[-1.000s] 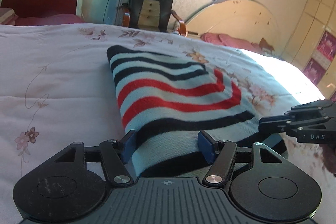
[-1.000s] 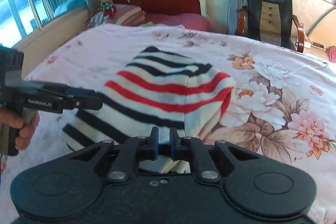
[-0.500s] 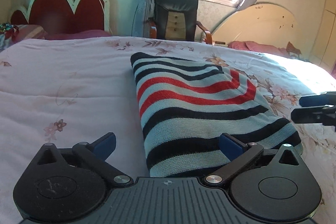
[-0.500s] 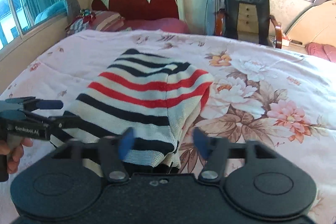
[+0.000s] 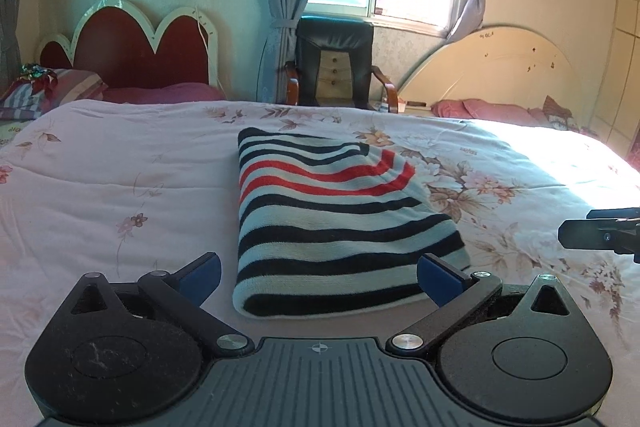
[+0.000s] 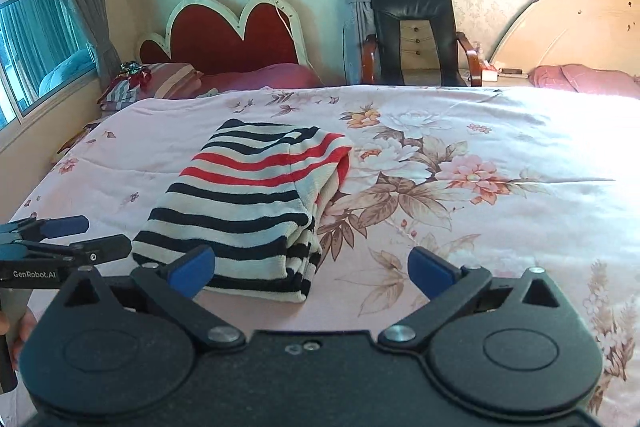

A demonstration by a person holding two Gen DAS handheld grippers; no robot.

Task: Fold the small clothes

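A striped knit garment (image 5: 336, 223), in white, navy and red, lies folded into a compact rectangle on the pink floral bedspread (image 5: 120, 179); it also shows in the right wrist view (image 6: 256, 203). My left gripper (image 5: 318, 277) is open and empty, its blue pads either side of the garment's near edge, apart from it. My right gripper (image 6: 310, 269) is open and empty, just in front of the garment's near right corner. The left gripper shows at the left edge of the right wrist view (image 6: 68, 241), the right gripper at the right edge of the left wrist view (image 5: 596, 233).
A red heart-shaped headboard (image 5: 132, 47) with pillows (image 6: 256, 77) is at the far left. A black armchair (image 5: 336, 63) stands under the window. A second bed with a cream headboard (image 5: 492, 67) is at the far right. The bedspread (image 6: 500, 167) spreads wide to the right.
Both grippers have opened, let go of the garment's near edge and pulled back toward me and upward. The folded garment now lies free on the bed.
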